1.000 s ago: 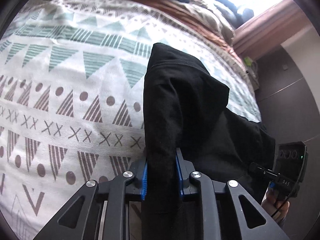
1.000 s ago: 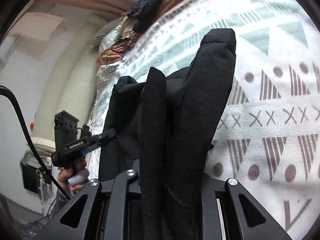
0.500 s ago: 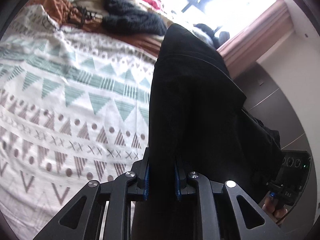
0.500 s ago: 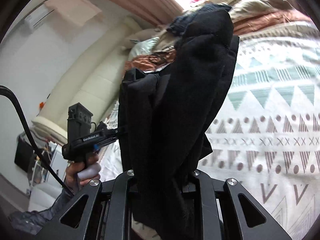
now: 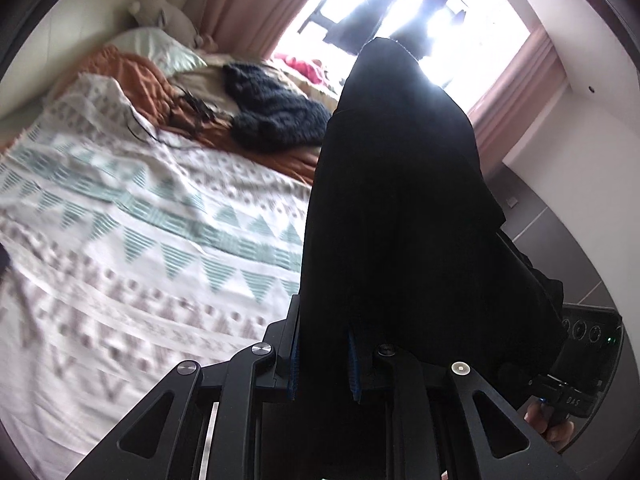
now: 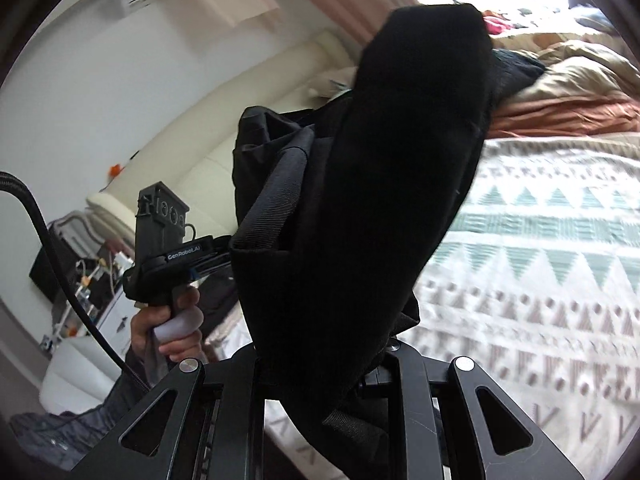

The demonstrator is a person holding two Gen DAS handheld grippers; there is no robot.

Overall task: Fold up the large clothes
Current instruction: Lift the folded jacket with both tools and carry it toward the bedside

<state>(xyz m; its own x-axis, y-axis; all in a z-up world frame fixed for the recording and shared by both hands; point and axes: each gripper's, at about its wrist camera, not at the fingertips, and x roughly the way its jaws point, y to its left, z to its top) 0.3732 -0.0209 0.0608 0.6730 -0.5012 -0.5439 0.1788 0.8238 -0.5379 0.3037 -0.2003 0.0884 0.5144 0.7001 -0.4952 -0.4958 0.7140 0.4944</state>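
Both claws are now riding higher than a second ago: the patterned bedspread (image 5: 132, 248) that filled both views is dropping lower in them, and the window (image 5: 404, 12) and curtains (image 5: 244, 8) are coming into sight. The left claw (image 5: 323, 360) is clenching a fold of the black garment (image 5: 392, 208) between its blue pads, with the cloth standing up in front of the lens and draping off to the right. The right claw (image 6: 320, 376) is likewise pinching the same black garment (image 6: 360, 216), though its pads are hidden under the cloth; a ribbed hem is showing at the left edge of the bundle. The garment is hanging in the air between the two claws, clear of the bed. In the right wrist view the left claw is appearing at the left, gripped by a hand (image 6: 168, 328) on its pale handle. In the left wrist view the right claw's body and a few fingers are peeking in at the lower right. Beyond, a dark knitted garment (image 5: 276, 112) is lying on an orange blanket (image 5: 136, 80) near the pillows (image 5: 156, 48).
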